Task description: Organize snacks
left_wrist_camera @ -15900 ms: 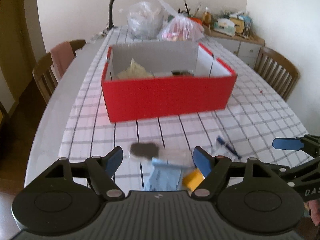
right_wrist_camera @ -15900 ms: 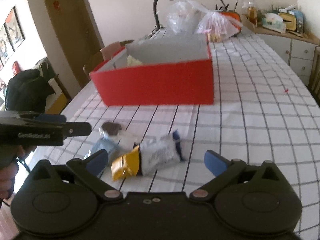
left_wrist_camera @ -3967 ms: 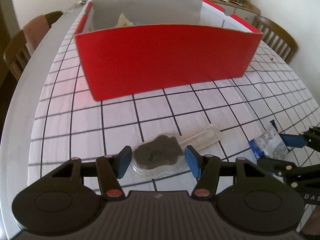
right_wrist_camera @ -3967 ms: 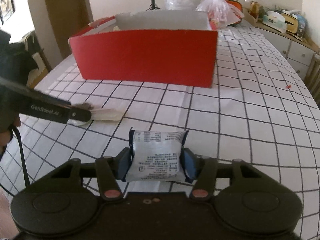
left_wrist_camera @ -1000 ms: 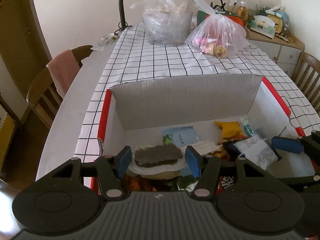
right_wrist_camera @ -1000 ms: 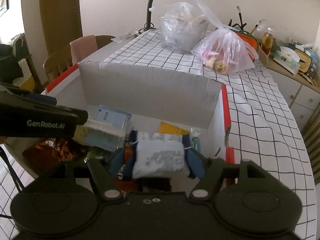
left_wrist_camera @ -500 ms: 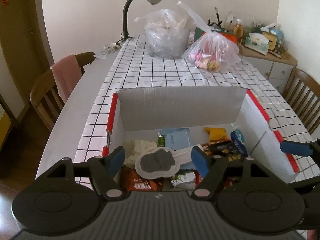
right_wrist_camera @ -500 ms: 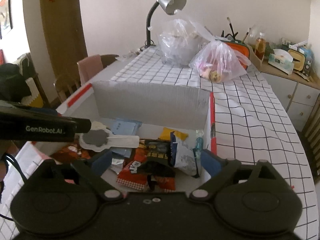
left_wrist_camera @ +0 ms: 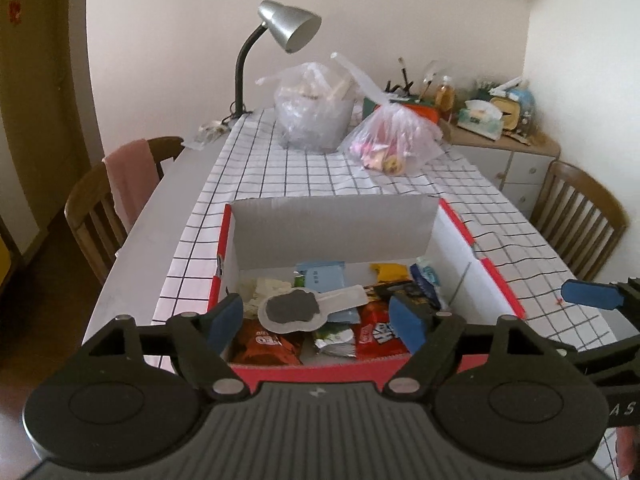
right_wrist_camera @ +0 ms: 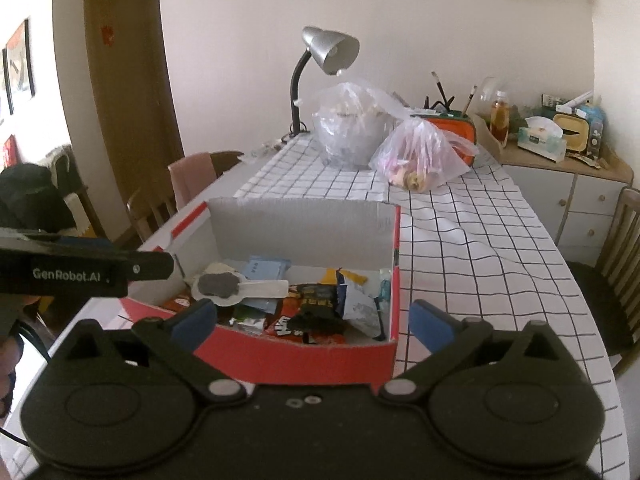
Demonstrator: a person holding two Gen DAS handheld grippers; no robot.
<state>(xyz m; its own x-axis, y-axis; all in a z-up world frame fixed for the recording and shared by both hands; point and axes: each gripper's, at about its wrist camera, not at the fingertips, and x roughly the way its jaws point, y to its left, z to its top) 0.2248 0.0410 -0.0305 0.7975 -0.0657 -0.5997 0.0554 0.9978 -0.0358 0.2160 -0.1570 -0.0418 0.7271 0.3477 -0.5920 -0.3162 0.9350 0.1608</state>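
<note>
Left gripper (left_wrist_camera: 318, 318): jaws opening, nothing between them. Below and just ahead of its fingertips the clear pack with the dark snack (left_wrist_camera: 292, 309) lies loose on the pile in the red box (left_wrist_camera: 496, 288), long axis running rightward. Right gripper (right_wrist_camera: 312, 318): jaws opening wide, holding nothing; white packet (right_wrist_camera: 358, 304) leans inside the box's right wall, ahead of it. Box sits on the checked tablecloth (right_wrist_camera: 472, 248); lamp (left_wrist_camera: 288, 32), plastic bags (left_wrist_camera: 316, 108) and chairs (left_wrist_camera: 580, 216) beyond.

Left claw (left_wrist_camera: 318, 318) opening, empty, above red box (left_wrist_camera: 496, 280) of snacks, clear-packed dark snack (left_wrist_camera: 294, 308) on top
</note>
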